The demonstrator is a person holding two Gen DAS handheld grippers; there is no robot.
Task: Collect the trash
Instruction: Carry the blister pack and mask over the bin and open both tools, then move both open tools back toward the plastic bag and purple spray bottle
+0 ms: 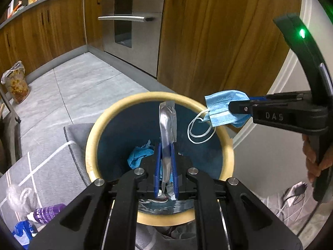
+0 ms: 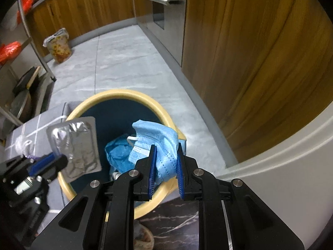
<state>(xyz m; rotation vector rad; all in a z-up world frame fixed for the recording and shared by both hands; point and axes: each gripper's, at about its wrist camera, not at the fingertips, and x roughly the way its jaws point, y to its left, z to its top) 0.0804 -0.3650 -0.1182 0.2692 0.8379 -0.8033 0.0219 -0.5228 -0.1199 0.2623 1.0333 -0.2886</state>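
A round bin with a cream rim and dark blue inside stands on the floor, with crumpled blue trash at its bottom. My left gripper is shut on a silver foil blister pack, held edge-on above the bin's opening. My right gripper is shut on a light blue face mask, held over the bin's right rim. The mask's white ear loop dangles over the opening.
A grey rug with white lines lies left of the bin, with a purple bottle, a clear plastic bag and a blue wrapper on it. Wooden cabinets, an oven and a lined bin stand behind.
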